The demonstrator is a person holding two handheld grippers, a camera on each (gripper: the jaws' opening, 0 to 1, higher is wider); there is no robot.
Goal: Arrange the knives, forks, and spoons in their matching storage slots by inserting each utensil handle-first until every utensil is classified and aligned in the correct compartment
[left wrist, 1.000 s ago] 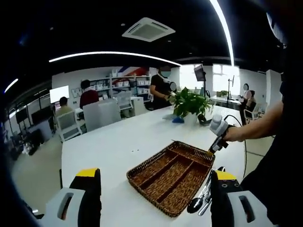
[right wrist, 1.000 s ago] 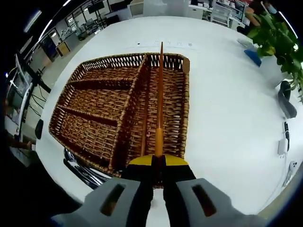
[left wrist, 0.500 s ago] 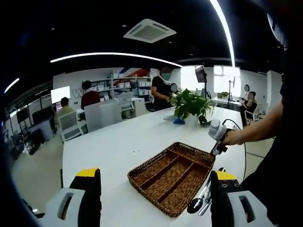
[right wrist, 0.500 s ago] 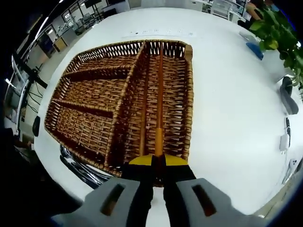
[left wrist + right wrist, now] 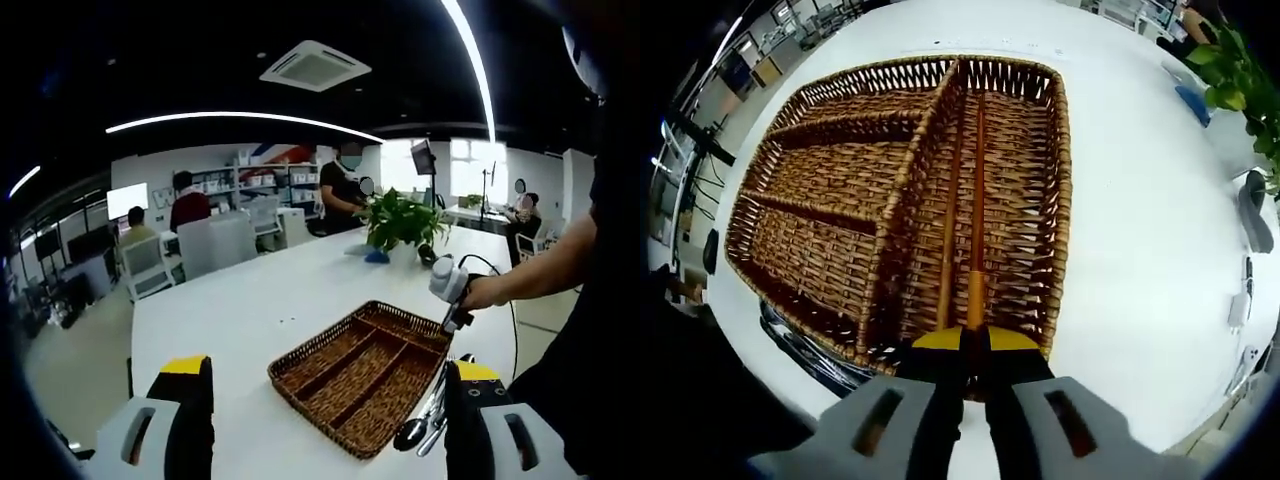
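Observation:
A wicker tray [image 5: 1058, 200] with several compartments lies on the white table. My right gripper [image 5: 975, 345] is shut on a thin wooden-handled utensil [image 5: 978, 200], whose handle points forward over the tray's long right compartment. A second wooden handle [image 5: 948, 220] lies in that compartment beside it. Shiny metal utensils [image 5: 810, 355] are piled against the tray's near-left side. In the left gripper view my left gripper [image 5: 330, 420] hangs open and holds nothing, short of the tray [image 5: 300, 360]. The metal utensils [image 5: 428, 420] lie by its right jaw, and the right gripper [image 5: 450, 295] hovers over the tray's far end.
A potted plant [image 5: 402, 222] and a blue object [image 5: 376, 255] stand at the table's far end. Small devices [image 5: 1244, 285] lie to the right of the tray. Several people and chairs [image 5: 145, 262] are beyond the table. A person's arm [image 5: 545, 270] reaches in from the right.
My right gripper has moved forward over the tray with the utensil, so the tray looks larger and the handle lies deeper along the right compartment. The left gripper has stayed put.

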